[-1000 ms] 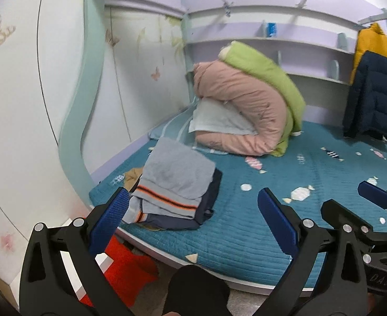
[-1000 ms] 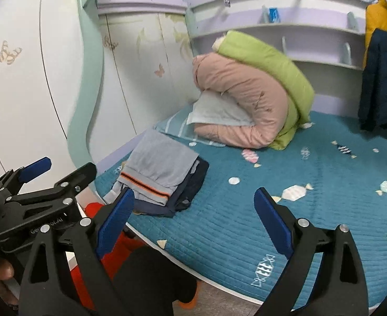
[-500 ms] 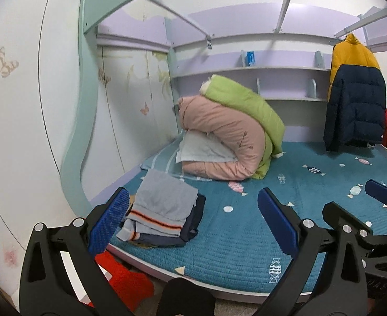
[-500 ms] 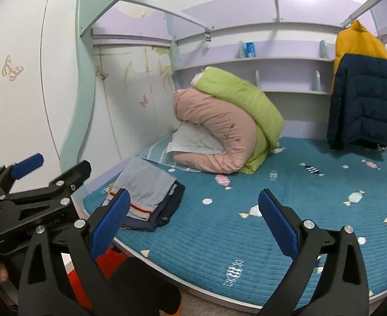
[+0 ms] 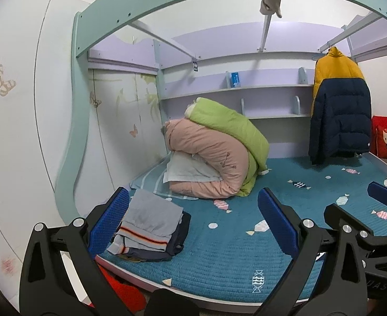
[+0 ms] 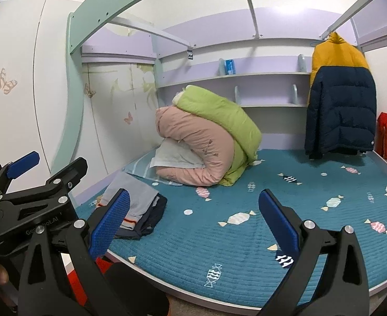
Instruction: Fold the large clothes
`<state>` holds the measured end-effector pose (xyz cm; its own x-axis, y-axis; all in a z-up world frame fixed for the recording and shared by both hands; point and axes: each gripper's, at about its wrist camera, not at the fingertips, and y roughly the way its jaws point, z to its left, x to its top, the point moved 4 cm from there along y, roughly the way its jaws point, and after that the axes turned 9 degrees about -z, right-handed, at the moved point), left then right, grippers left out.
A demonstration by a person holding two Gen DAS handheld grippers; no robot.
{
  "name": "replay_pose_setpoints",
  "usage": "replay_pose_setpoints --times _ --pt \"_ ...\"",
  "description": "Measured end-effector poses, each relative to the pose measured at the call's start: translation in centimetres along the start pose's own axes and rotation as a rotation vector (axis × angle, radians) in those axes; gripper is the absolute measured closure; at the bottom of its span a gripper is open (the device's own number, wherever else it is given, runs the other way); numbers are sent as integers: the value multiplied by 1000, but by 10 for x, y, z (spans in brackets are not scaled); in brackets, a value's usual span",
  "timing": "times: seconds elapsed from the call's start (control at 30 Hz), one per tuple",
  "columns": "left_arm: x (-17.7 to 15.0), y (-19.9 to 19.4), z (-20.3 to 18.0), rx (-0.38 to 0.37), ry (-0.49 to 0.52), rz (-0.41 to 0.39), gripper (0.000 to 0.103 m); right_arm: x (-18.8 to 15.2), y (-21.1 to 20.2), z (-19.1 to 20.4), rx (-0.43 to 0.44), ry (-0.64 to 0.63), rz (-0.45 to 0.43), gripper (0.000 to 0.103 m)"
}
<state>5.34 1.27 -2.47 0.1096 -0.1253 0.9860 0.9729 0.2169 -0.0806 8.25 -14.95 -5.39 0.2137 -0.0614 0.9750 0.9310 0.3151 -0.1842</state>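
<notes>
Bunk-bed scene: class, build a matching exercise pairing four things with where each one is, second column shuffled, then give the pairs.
Things:
1. yellow and navy puffer jacket
2. folded grey trousers with orange stripe
3. small blue box
4. rolled pink and green quilts

Places:
A. top of the clothes pile at the mattress's near left corner
B. upper wall shelf
C. hanging at the right
D. back left of the teal mattress

Pairs: 1-C, 2-A, 3-B, 4-D

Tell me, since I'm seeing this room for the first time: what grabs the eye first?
The bulky rolled bedding, a pink quilt under a lime-green one, sits at the back left of the teal bed. A yellow-and-navy puffer jacket hangs at the right. A stack of folded clothes lies at the bed's front left corner.
</notes>
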Motion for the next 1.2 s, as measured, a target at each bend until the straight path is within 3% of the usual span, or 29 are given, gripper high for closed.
replay_pose_setpoints --times 1.2 --pt "11 -5 -20 -22 3 -27 5 6 -11 -11 -32 1 -15 8"
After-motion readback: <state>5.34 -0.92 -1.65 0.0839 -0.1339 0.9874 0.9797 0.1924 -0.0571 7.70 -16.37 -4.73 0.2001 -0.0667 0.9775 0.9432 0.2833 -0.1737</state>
